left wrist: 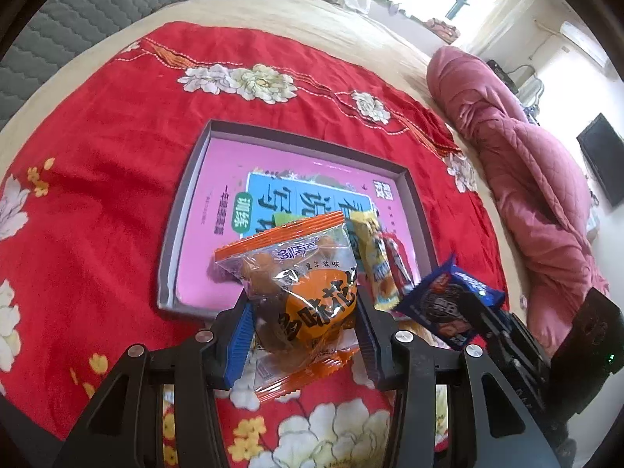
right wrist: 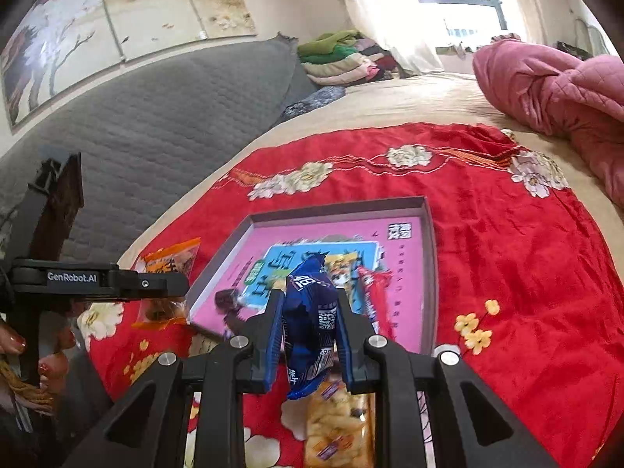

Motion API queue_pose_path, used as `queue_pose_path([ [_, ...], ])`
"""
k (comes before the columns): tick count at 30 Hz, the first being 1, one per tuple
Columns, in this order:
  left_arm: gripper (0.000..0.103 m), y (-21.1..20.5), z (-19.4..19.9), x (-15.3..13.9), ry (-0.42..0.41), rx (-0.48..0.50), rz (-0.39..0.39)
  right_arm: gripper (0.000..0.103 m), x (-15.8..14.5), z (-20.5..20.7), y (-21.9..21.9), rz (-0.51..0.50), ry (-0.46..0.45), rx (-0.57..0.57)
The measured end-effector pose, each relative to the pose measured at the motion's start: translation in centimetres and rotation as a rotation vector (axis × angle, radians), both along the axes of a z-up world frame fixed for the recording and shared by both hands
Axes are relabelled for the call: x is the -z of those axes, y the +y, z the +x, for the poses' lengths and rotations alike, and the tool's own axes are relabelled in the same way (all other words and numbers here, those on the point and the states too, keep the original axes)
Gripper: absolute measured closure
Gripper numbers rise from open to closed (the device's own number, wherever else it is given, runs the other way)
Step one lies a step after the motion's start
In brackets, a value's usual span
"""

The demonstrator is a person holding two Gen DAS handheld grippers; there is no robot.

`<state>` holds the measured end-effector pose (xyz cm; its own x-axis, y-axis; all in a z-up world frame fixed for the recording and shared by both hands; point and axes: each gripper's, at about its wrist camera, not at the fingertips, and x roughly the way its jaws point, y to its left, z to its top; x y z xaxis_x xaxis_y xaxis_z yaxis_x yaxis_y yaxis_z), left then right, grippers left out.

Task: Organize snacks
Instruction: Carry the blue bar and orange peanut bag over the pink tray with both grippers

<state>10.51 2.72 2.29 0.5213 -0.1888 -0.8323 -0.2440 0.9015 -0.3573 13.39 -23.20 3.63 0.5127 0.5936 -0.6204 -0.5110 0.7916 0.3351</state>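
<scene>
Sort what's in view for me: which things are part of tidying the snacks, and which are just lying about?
In the job:
- orange snack packet, held in left gripper
- blue snack packet, held in right gripper
- tray
- yellow packet in the tray

Lying about:
- pink quilt
- folded clothes
- red floral cloth

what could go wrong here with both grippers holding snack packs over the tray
1. The left gripper pinches the orange peanut pack across its puffy middle; it may slip out or the nuts may get crushed.
2. The right gripper holds the slim blue pack close beside the left one, so the two could bump on the way to the tray.
3. The yellow and red packs already crowd the tray's near corner, so a drop there may spill over the rim.
</scene>
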Motion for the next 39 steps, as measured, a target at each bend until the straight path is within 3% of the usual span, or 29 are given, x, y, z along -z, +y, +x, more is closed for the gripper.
queue_pose_path([
  [13, 0.054, 1.7, 3.2, 2.3, 0.021, -0.028, 0.002, 0.078, 0.5, 2.9, -1.3, 0.059, 0.031, 0.085],
  [23, 0.054, 1.3, 4.4, 4.3, 0.056, -0.007, 0.018, 0.078, 1.9, 3.4, 1.0, 0.047, 0.066, 0.021],
  [39, 0.054, 0.4, 5.2, 6.0, 0.082, 0.028, 0.106, 0.078, 3.6, 2.6, 3.8, 0.017, 0.083, -0.065],
])
